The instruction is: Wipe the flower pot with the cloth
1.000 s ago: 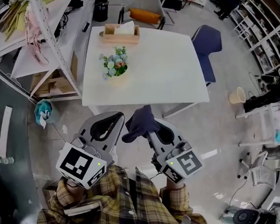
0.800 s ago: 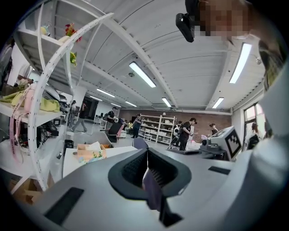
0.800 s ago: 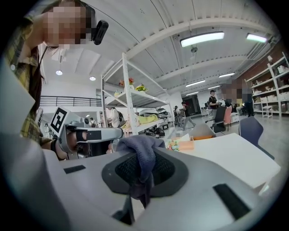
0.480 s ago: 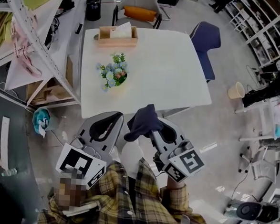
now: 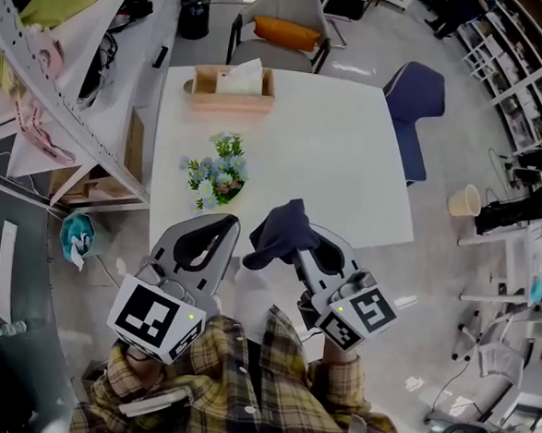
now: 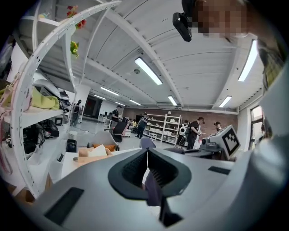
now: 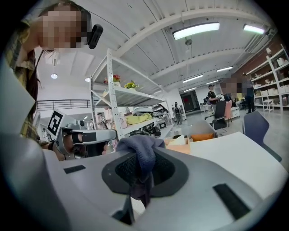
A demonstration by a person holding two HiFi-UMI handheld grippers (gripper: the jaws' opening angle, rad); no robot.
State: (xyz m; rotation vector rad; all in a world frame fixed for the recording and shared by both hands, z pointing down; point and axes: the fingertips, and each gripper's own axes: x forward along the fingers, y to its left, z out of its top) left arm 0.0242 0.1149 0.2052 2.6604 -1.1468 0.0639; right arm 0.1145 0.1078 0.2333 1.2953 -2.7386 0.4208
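Note:
The flower pot (image 5: 216, 179), a small pot of pale blue and white flowers, stands on the white table (image 5: 331, 150) near its left front part. My right gripper (image 5: 292, 245) is shut on a dark blue cloth (image 5: 281, 230), which bunches over the table's near edge, right of the pot. In the right gripper view the cloth (image 7: 142, 155) hangs between the closed jaws of the right gripper (image 7: 141, 173). My left gripper (image 5: 226, 223) is shut and empty, just in front of the pot. Its jaws meet in the left gripper view (image 6: 147, 155). The pot shows in neither gripper view.
A wooden tissue box (image 5: 233, 77) sits at the table's far edge. Behind the table are a grey chair with an orange cushion (image 5: 282, 28) and a blue chair (image 5: 427, 97). A metal shelf rack (image 5: 66, 104) runs along the left. A beige cup (image 5: 465, 199) stands on the floor at right.
Both grippers have moved forward to the table. Its near edge and the flower pot now lie much closer to the jaws. The cloth stays gripped.

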